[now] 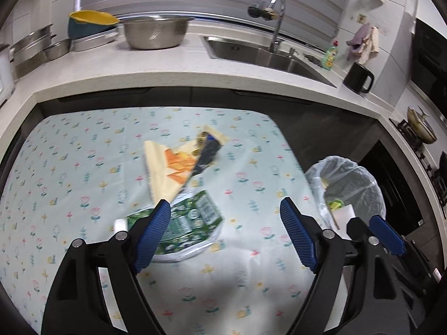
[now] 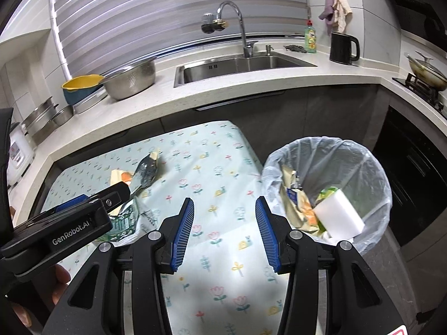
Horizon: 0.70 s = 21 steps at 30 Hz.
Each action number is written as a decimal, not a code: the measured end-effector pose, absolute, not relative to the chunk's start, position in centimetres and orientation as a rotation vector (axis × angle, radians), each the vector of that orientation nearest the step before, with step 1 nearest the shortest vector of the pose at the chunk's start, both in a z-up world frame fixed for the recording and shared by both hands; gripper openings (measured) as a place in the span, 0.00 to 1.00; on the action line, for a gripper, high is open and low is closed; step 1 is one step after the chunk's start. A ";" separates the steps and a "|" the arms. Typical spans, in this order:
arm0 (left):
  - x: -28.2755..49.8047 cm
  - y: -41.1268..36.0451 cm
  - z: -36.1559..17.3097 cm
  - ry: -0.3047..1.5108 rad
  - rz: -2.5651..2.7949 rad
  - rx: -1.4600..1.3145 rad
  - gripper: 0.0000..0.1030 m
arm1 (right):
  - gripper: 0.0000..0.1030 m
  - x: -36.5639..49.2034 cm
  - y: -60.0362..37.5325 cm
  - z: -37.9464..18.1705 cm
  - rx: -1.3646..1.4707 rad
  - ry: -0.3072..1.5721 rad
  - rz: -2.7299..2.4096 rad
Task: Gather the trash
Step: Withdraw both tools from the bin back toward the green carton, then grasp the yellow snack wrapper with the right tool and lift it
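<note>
A green and white snack wrapper point(image 1: 192, 223) lies on the flowered tablecloth point(image 1: 69, 189), just ahead of my open left gripper point(image 1: 225, 205). Behind it lie a cream and orange wrapper point(image 1: 170, 167) and a dark foil wrapper point(image 1: 208, 150). The lined trash bin point(image 2: 335, 184) stands off the table's right edge, holding wrappers and a white block point(image 2: 339, 215). My right gripper point(image 2: 225, 203) is open and empty over the table's right side, next to the bin. The left gripper shows in the right wrist view point(image 2: 92, 201) above the green wrapper point(image 2: 125, 220).
A white counter point(image 1: 173, 69) runs behind the table with a steel colander point(image 1: 155, 32), stacked pans point(image 1: 36, 47), a sink point(image 1: 268, 53) with tap, a soap bottle point(image 1: 329, 55) and a black kettle point(image 1: 359, 78). A stove with a pan point(image 2: 427, 75) sits at right.
</note>
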<state>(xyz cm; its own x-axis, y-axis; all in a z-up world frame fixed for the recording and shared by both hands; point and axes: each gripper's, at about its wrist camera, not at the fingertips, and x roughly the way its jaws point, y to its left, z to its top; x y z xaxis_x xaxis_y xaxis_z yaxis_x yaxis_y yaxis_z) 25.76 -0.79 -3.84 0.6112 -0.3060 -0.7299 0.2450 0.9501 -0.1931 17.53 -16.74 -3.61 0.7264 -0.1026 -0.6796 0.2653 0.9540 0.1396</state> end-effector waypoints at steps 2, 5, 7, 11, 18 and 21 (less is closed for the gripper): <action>26.0 0.7 -4.4 0.869 -0.290 -0.094 0.81 | 0.44 17.8 -16.1 -3.9 0.237 0.738 -0.195; 26.1 2.6 -5.5 0.888 -0.249 -0.122 0.85 | 0.44 18.1 -15.3 -4.4 0.237 0.749 -0.186; 26.3 3.8 -6.4 0.912 -0.229 -0.145 0.85 | 0.44 18.4 -14.8 -4.9 0.237 0.759 -0.180; 26.5 5.8 -8.0 0.943 -0.192 -0.179 0.85 | 0.44 19.0 -14.0 -5.5 0.230 0.769 -0.170; 27.3 7.3 -9.8 0.967 -0.161 -0.198 0.84 | 0.44 20.4 -13.1 -6.1 0.226 0.782 -0.151; 27.7 7.3 -10.3 0.977 -0.170 -0.193 0.78 | 0.44 21.1 -12.5 -6.4 0.215 0.788 -0.139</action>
